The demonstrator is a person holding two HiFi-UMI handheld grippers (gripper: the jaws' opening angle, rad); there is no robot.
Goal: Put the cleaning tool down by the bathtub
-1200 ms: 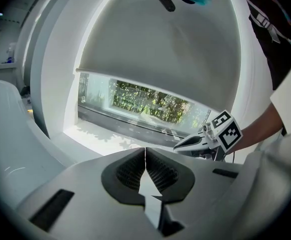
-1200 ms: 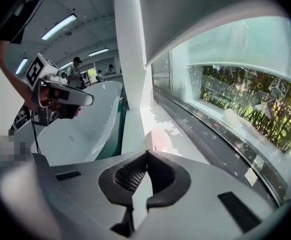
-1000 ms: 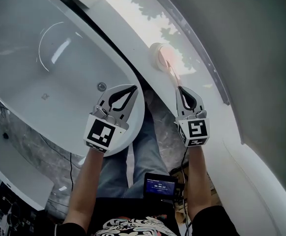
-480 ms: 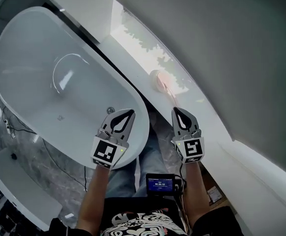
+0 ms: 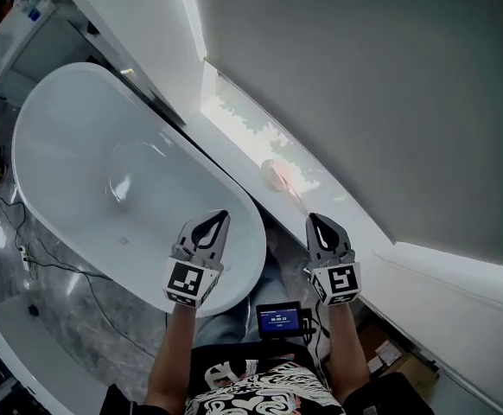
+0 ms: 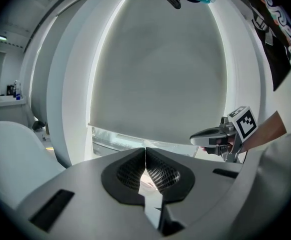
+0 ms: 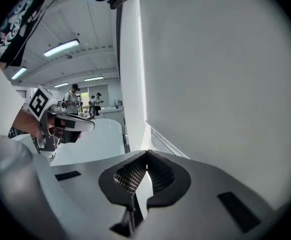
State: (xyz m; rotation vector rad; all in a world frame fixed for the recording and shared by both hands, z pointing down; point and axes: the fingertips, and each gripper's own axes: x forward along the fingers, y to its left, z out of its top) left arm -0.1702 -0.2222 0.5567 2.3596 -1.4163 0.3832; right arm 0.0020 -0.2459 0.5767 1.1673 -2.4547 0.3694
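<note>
A grey marbled floor (image 5: 87,318) is seen at the left, with thin cables (image 5: 25,253) trailed across it. On it a white oval tub (image 5: 70,137) is stood, its inside bare and glossy. The left gripper (image 5: 223,215) is held over the tub's near rim; its 2 jaws are pressed together at the tips and nothing is caught in them. Beyond the tub, across a dark gap, a white ledge (image 5: 234,124) is run along the wall under a grey blind (image 5: 364,85), and a bright strip of daylight is thrown on it. The tool (image 5: 276,175) is laid on this ledge, beside the tub: a round, pale pinkish head with a thin handle pointed toward the right gripper (image 5: 314,220). That gripper's 2 jaws are likewise closed on nothing; whether its tip touches the handle's end cannot be told.
</note>
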